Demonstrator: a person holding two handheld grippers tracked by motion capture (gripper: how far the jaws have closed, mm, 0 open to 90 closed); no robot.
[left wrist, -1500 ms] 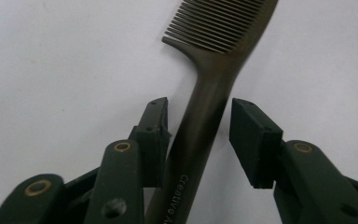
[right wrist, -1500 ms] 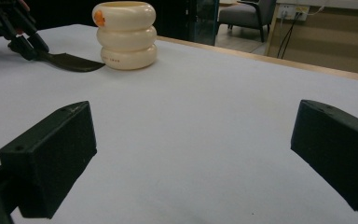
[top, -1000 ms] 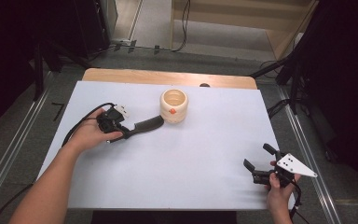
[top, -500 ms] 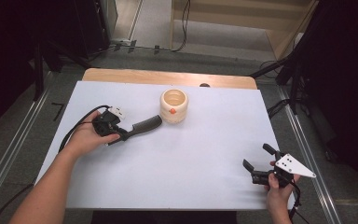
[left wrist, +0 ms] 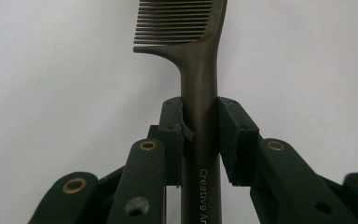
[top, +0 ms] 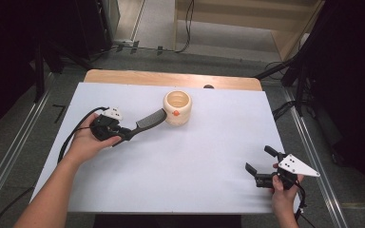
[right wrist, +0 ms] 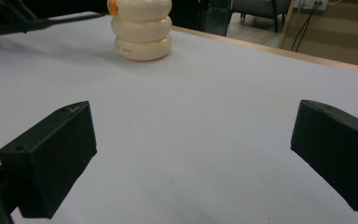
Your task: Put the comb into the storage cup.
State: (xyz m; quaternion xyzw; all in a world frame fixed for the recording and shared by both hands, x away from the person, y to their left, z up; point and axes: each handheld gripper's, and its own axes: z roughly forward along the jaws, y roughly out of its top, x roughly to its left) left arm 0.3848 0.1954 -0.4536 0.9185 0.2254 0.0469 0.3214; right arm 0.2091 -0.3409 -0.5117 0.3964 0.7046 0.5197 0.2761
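A cream ribbed cup [top: 177, 107] with an orange mark stands upright near the table's far middle; the right gripper view shows the cup [right wrist: 141, 28] at its top left. My left gripper [top: 123, 134] is shut on the handle of a dark comb [top: 146, 122], whose toothed end points toward the cup and reaches almost to its side. In the left gripper view the comb [left wrist: 196, 84] runs straight up between the jaws, teeth to the left. At the table's near right, my right gripper [top: 261, 160] stands open, nothing between its jaws [right wrist: 193, 154].
The white table sheet [top: 199, 156] has a wooden strip [top: 171, 79] along its far edge. Metal rails and cables lie on the floor around the table. A wide bare stretch of sheet separates the two grippers.
My left gripper has drawn back slightly toward the left and near side, comb still in it. The right gripper has stayed put.
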